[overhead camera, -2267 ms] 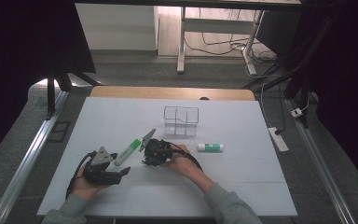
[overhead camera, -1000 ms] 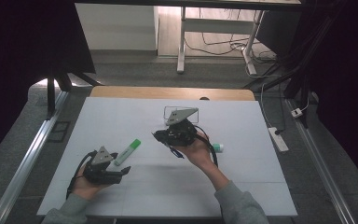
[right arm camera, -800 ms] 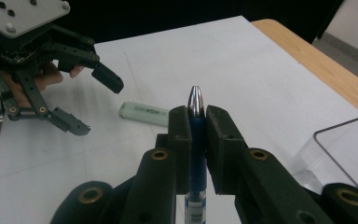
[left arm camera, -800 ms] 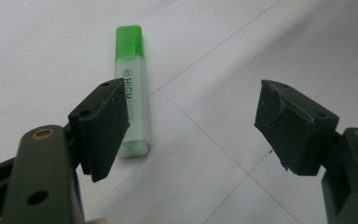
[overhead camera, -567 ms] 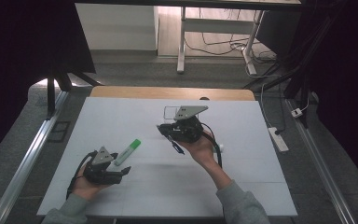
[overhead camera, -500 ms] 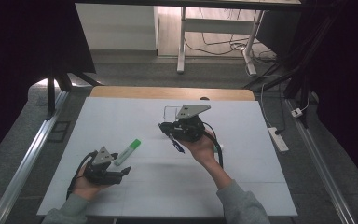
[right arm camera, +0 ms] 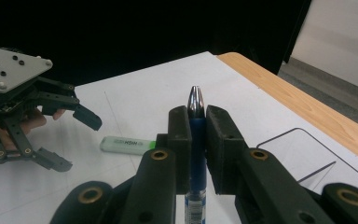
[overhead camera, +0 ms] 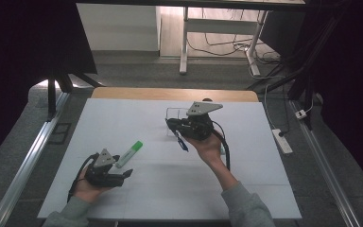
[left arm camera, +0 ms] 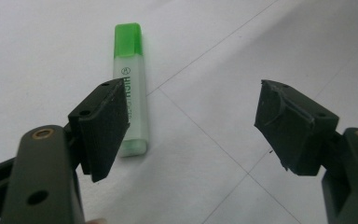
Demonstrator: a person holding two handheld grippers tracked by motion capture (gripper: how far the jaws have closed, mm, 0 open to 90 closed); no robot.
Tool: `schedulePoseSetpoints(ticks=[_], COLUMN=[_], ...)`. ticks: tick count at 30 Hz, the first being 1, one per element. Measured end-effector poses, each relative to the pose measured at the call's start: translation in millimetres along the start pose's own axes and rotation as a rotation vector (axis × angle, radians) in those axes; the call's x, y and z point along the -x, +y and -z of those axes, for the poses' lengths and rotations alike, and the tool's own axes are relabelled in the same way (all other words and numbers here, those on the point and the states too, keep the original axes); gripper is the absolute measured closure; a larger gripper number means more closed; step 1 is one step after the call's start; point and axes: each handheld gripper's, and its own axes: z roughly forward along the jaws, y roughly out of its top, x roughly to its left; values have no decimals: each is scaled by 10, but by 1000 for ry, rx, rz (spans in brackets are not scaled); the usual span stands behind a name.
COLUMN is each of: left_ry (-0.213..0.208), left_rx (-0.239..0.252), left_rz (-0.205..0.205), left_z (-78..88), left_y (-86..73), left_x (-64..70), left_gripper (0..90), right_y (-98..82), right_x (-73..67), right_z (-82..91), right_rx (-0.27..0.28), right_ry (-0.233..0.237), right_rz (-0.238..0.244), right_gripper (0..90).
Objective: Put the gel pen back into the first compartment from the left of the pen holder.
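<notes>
- Two grippers are in use: the right gripper (right arm camera: 196,122) is clenched on a blue pen (right arm camera: 195,140), held above the worktop (overhead camera: 137,118) just beside a clear box (overhead camera: 172,113).
- The left gripper (left arm camera: 191,121) is spread wide with nothing between its jaws, a green marker (left arm camera: 129,88) lying just beside one of them.
- The pen is probably meant for the box; the tip should be lined up over an open compartment before the grip is loosened.
- The pen should be kept clamped until it is well inside, so that it is not tipped over the rim.
</notes>
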Motion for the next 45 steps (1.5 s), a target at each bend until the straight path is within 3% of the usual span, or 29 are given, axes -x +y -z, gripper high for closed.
schedulePoseSetpoints(ticks=[8, 22, 35, 45], left_ry=[1, -7, -9, -13], left_rx=[-2, 2, 1, 3], left_rz=[2, 2, 5, 8], left_z=[-4, -8, -16, -16], left_y=[1, 1, 1, -1], left_x=[-1, -9, -10, -17], left_gripper=[253, 253, 253, 252], right_y=[25, 219, 413, 462], right_x=[43, 199, 268, 379], right_z=[-1, -74, -144, -234], right_rx=[16, 49, 78, 89], right_ry=[-8, -40, -69, -84], right_rz=[-17, -54, -49, -63], right_gripper=[799, 799, 798, 798])
